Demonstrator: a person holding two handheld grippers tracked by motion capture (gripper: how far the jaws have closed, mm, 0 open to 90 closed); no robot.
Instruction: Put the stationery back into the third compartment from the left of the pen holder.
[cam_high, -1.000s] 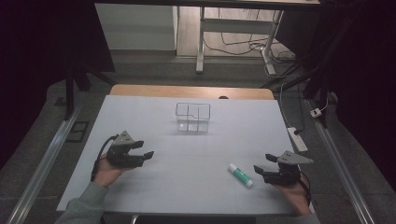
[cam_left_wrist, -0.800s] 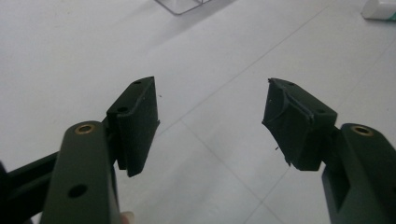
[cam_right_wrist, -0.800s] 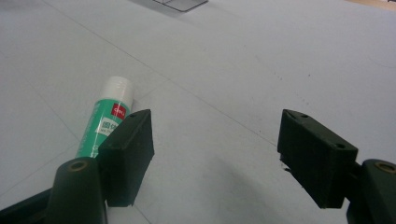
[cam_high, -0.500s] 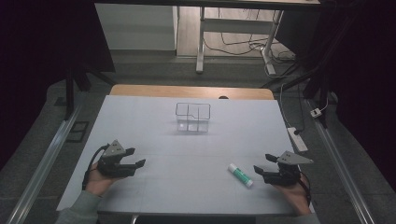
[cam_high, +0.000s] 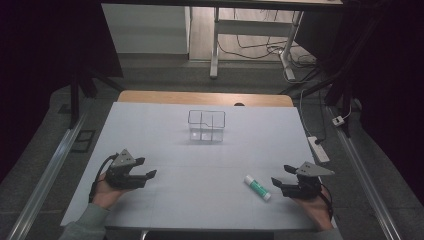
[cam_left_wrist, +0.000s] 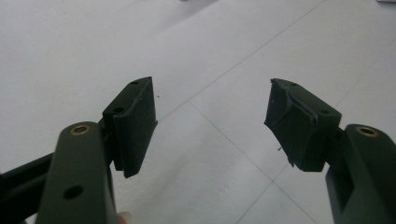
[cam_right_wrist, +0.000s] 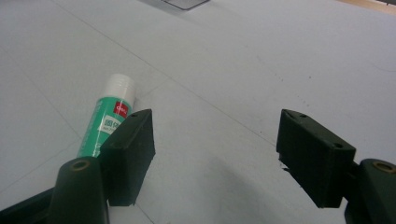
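While both hands rest near the front edge of the table (cam_high: 150, 130), the glue stick (cam_high: 257, 187) lies flat on its side at the near right. It is a small round tube, green in the middle with a white cap, and it has a smooth, shiny label. In the right gripper view the glue stick (cam_right_wrist: 106, 126) sits just beside the left jaw, partly behind it, and not between the two jaws.

The right gripper (cam_high: 281, 176) is released, with its jaws wide apart and nothing in them. It is near the glue stick but does not touch it. Its jaws are dark, blocky pads with flat faces and little round holes. A grey three-cornered plate sits on top of it.

The left gripper (cam_high: 145, 168) is at the near left, well apart from the glue stick. It is released too, with bare table between its jaws. One pad looks a bit rough and chipped at the edge.

The table top is pale, smooth and flat, with thin straight lines across it. Farther back, near the middle, stands a clear box (cam_high: 207, 126) with thin see-through walls that split it into small parts.
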